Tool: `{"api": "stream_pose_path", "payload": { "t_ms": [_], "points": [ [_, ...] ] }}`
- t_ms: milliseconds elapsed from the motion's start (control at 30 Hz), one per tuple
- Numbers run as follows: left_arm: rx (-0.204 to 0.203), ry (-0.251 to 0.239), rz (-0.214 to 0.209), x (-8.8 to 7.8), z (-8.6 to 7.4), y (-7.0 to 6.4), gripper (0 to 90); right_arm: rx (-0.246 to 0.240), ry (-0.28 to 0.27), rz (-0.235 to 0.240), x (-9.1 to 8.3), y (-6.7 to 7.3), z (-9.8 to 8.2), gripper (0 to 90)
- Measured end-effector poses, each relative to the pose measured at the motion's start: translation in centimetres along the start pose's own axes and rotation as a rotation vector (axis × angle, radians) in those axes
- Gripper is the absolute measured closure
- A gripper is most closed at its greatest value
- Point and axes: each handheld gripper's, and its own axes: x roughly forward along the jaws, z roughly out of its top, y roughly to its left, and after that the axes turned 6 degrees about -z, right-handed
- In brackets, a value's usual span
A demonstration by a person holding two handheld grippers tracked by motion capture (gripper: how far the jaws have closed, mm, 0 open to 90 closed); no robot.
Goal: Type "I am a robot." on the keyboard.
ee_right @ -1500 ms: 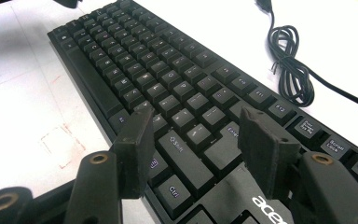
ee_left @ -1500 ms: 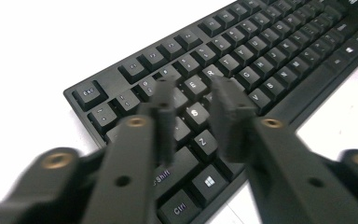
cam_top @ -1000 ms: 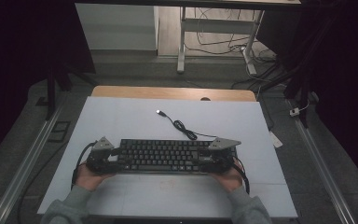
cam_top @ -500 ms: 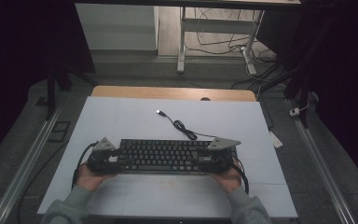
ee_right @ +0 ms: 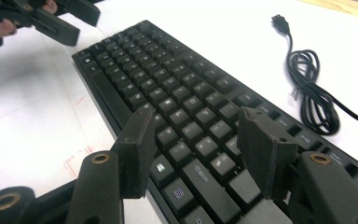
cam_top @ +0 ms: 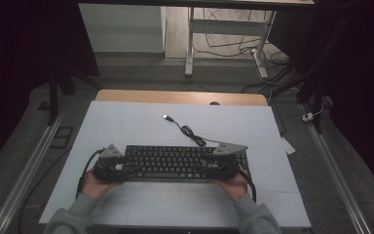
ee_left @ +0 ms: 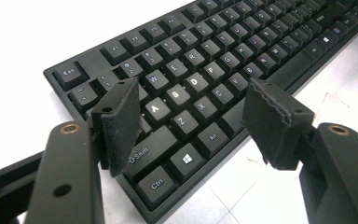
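— Dark floor and cable-strewn desk legs lie beyond the pale grey tabletop (cam_top: 126,122), right?

— Yes, with a strip of light wood showing along its far edge. On the near half of the tabletop lies a black full-size keyboard with dark keycaps (cam_top: 175,163), its long side running across the person's front.

— Where are the tools?

— One at each end of the keyboard. The left gripper (cam_top: 108,168), black with a grey three-cornered plate on top, sits at the keyboard's left end, held by the person's left hand (cam_top: 93,184). The right gripper (cam_top: 224,165) sits at the right end, held by the right hand (cam_top: 233,184).

— Are they clamped on it?

— No. In the left gripper view the left gripper (ee_left: 191,121) has its jaws spread wide above the Shift, Z and X keys, one pad over the far-side keys and the other off the near edge, neither pressing. In the right gripper view the right gripper (ee_right: 193,149) likewise stands released, jaws apart over the bottom-row keys.

— And the lead?

— The keyboard's black cable (cam_top: 190,132) runs from the keyboard's back edge to a small coil, then ends in a USB plug (cam_top: 166,117) lying on the tabletop, well apart from both grippers.
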Motion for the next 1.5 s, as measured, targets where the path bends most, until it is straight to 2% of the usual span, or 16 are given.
{"api": "stream_pose_path", "payload": {
  "t_ms": [133, 567, 633, 833, 933, 1200, 1500],
  "points": [
    [0.009, 0.009, -0.002, 0.3, 0.1, -0.2, 36.5, 0.010, 0.001, 0.022, 0.7, 0.3, 0.3, 48.2],
    [0.012, 0.016, -0.001, 0.5, 0.1, -0.2, 36.4, -0.011, 0.038, 0.060, 3.3, 2.1, 1.2, 53.1],
    [0.012, 0.016, -0.001, 0.5, 0.1, -0.2, 36.4, -0.014, 0.050, 0.071, 3.7, 2.3, 1.4, 58.0],
    [0.012, 0.016, -0.002, 0.5, 0.1, -0.2, 36.4, -0.035, 0.090, 0.097, 4.9, 2.9, 1.9, 82.2],
    [0.013, 0.017, -0.001, 0.5, 0.1, -0.2, 36.4, -0.050, 0.106, 0.099, 5.5, 3.2, 2.1, 89.7],
    [0.014, 0.018, -0.001, 0.5, 0.1, -0.2, 36.4, -0.077, 0.153, 0.093, 7.0, 4.0, 2.2, 89.8],
    [0.015, 0.023, -0.001, 0.6, 0.1, -0.2, 36.3, -0.084, 0.180, 0.081, 7.9, 3.9, 1.8, 89.8]
  ]
}}
